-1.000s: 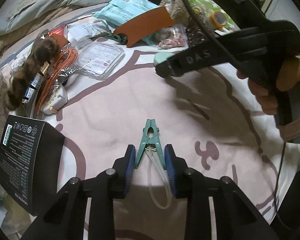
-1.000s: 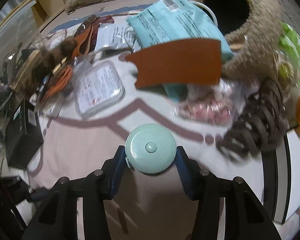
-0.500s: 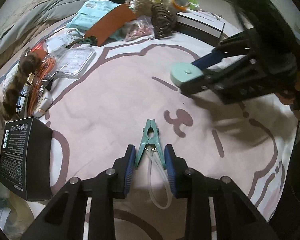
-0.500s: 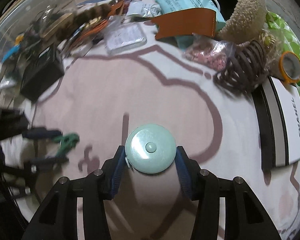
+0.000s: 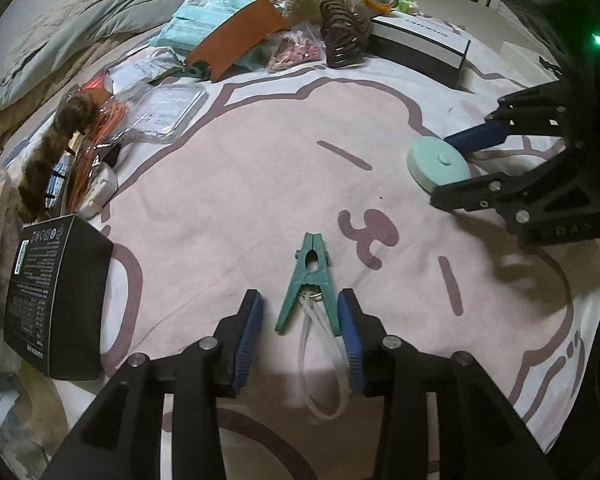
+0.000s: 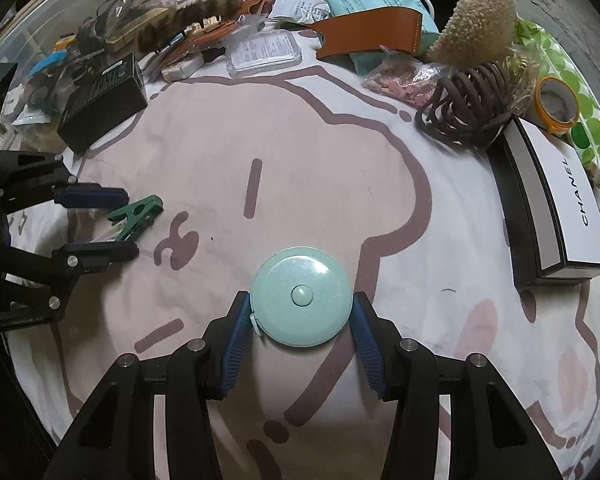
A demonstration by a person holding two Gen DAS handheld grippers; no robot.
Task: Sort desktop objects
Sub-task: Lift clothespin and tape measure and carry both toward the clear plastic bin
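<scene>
My left claw [image 5: 300,320] has let its pads off the green clip [image 5: 309,280] and is opening; back straight off it. My right claw [image 6: 300,320] grips the round tape measure [image 6: 300,297], right of the clip; set it flat.

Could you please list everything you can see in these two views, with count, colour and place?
clip: one, green, between the left gripper's opening jaws, on the cloth
tape measure: one, mint, round, in the right gripper
black box: one, cloth's left edge
white box: one, black-trimmed, right side
hair claw: one, brown, far right
leather piece: one, orange-brown, far side
tape roll: one, orange
cloth: one, pink
left gripper: black, blue pads
right gripper: black, blue pads
</scene>
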